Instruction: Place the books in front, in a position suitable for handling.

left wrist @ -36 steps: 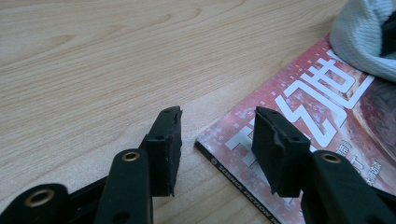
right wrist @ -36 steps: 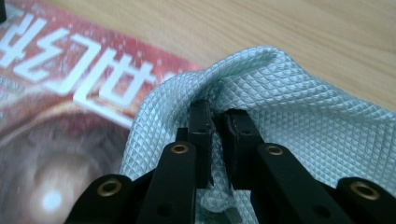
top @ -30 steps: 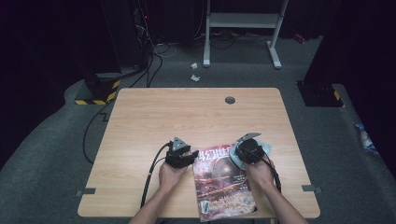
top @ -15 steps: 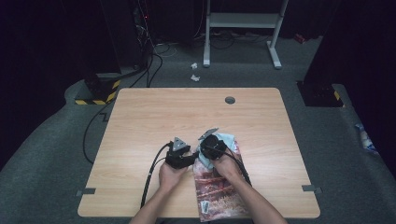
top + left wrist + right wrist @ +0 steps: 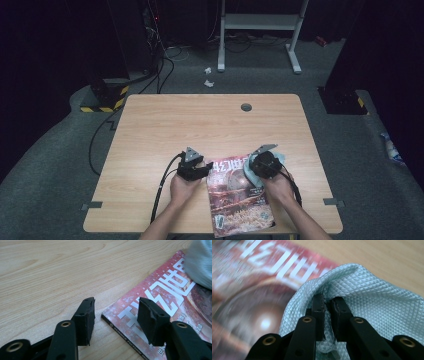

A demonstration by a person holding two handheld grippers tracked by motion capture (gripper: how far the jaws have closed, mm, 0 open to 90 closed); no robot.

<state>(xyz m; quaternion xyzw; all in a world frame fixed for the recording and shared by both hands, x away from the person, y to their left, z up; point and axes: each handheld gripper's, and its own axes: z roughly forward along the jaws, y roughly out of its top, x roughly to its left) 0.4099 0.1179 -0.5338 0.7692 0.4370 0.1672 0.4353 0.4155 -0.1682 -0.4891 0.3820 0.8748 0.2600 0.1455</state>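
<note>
- Between my right gripper's jaws sits a fold of the light blue cloth; the jaws are clamped on it, nearly closed, with the fabric bunched up around the tips.
- From above, my right gripper rests with the cloth on the upper right corner of the magazine.
- The right gripper view shows the magazine cover blurred beside the cloth, with bare table beyond it.
- My left gripper stands with its jaws spread apart and nothing between them.
- One left jaw hangs over bare wood; the other hangs over the magazine's upper left corner. I cannot tell whether it touches the cover.
- From above, my left gripper sits just beside the magazine's left edge.
- The magazine lies flat near the front edge of the table, slightly turned, its bottom edge at the table's rim.
</note>
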